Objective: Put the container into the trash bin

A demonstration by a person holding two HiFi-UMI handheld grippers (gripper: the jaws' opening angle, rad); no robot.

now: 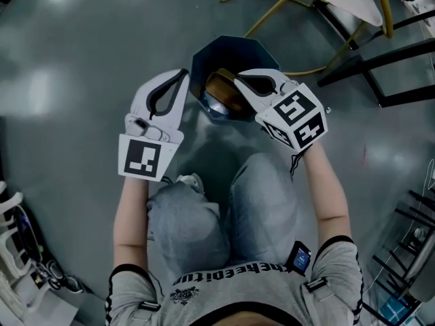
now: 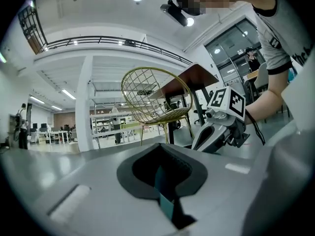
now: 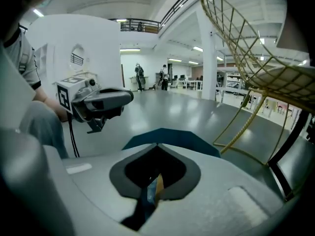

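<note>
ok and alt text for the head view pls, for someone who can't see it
Seen from above, a person holds the left gripper and right gripper, both shut, over a dark blue trash bin on a grey floor. A brownish container lies in the bin's mouth at the right gripper's tip.

Container (image 1: 221, 92): brown with a silvery underside, tilted, its edge pinched at the right gripper (image 1: 237, 81) tip. Trash bin (image 1: 228, 51): dark blue, octagonal, upright, open, directly below that tip and just right of the left gripper (image 1: 184, 74).
</note>
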